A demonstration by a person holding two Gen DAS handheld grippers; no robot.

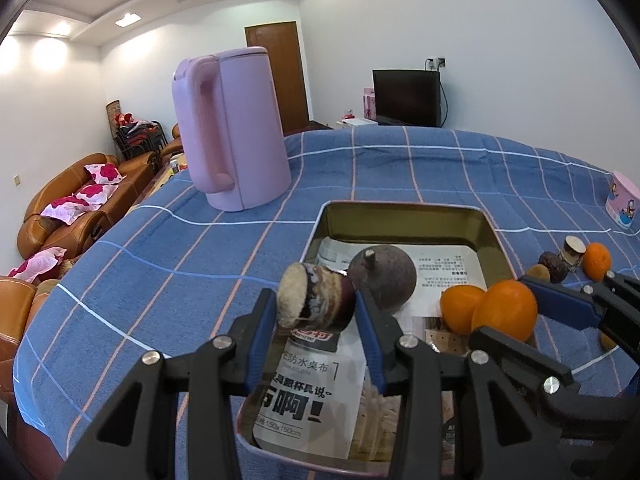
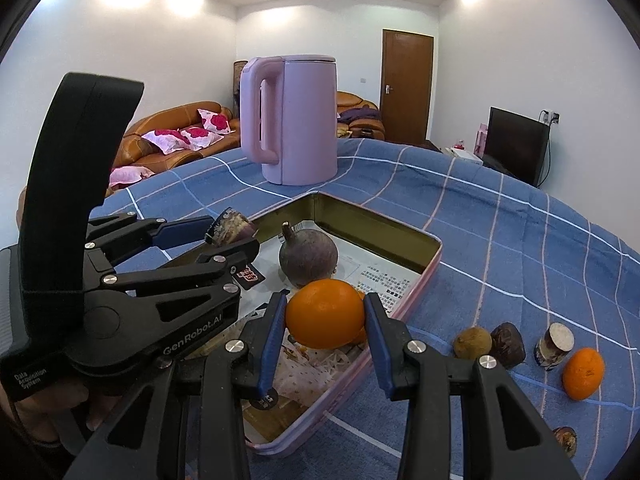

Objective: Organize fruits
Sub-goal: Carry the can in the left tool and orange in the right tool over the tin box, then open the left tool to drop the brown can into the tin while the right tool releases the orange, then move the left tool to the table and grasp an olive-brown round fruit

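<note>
Over the tin (image 1: 494, 240) we've got both fingers clamped: left gripper (image 1: 316, 308) on a cut purple stub (image 1: 316, 296), right gripper (image 2: 326, 320) on an orange (image 2: 325, 314) (round purple fruit (image 2: 308, 258) already inside, on paper).

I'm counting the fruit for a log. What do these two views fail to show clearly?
- Second orange in the tin: mostly behind the held orange in the right wrist view.
- Dark fruit: cut off at the right wrist view's lower edge.
- Tin's near floor: covered by the left gripper and right gripper.
</note>
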